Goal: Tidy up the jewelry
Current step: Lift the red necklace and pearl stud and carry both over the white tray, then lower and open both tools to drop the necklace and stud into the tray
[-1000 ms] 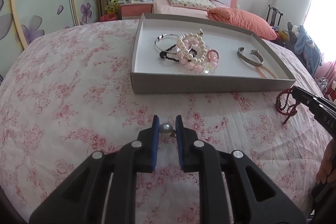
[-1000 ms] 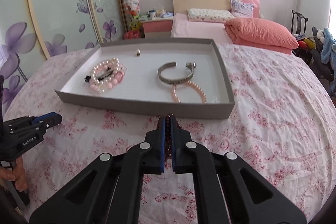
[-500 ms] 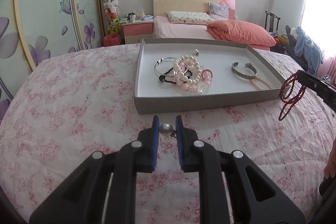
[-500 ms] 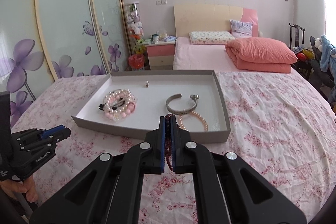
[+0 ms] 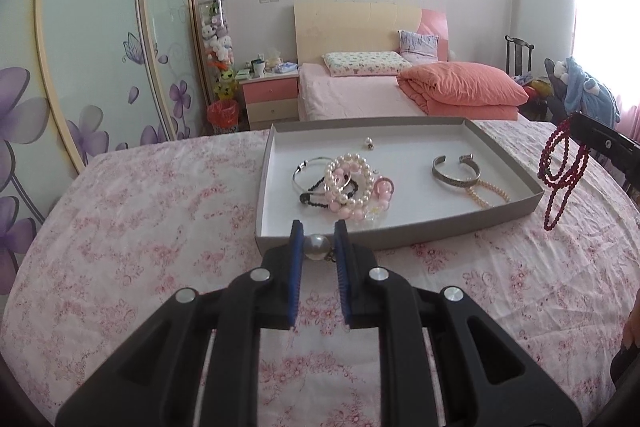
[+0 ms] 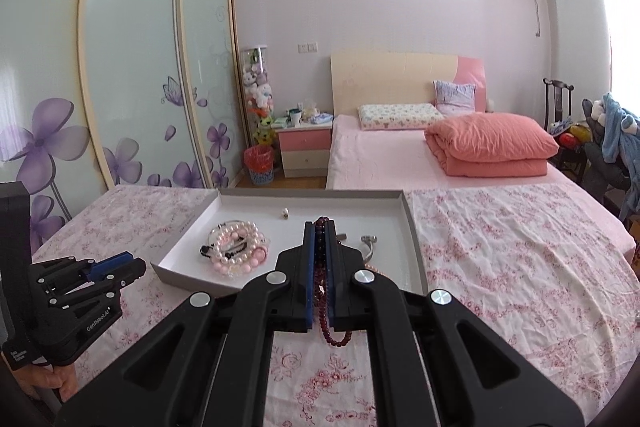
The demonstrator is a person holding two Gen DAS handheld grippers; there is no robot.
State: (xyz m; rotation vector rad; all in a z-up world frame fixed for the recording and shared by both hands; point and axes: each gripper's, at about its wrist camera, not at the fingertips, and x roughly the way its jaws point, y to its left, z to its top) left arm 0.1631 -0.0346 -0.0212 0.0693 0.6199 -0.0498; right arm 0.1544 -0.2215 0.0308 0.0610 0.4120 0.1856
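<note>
A single grey pearl is pinched between the blue pads of the left claw, held above the floral-sheeted bed just short of the near wall of the grey tray. The right claw is clamped tight on a dark red bead strand; the strand's long axis is seen running vertically, its loops hanging toward 6 o'clock. In the left wrist view the same strand is seen at 3 o'clock, dangling beside the tray's right corner. Inside the tray, pink and white pearl bracelets are heaped at the centre, with a silver cuff toward 2 o'clock of them, its opening turned to 12 o'clock.
</note>
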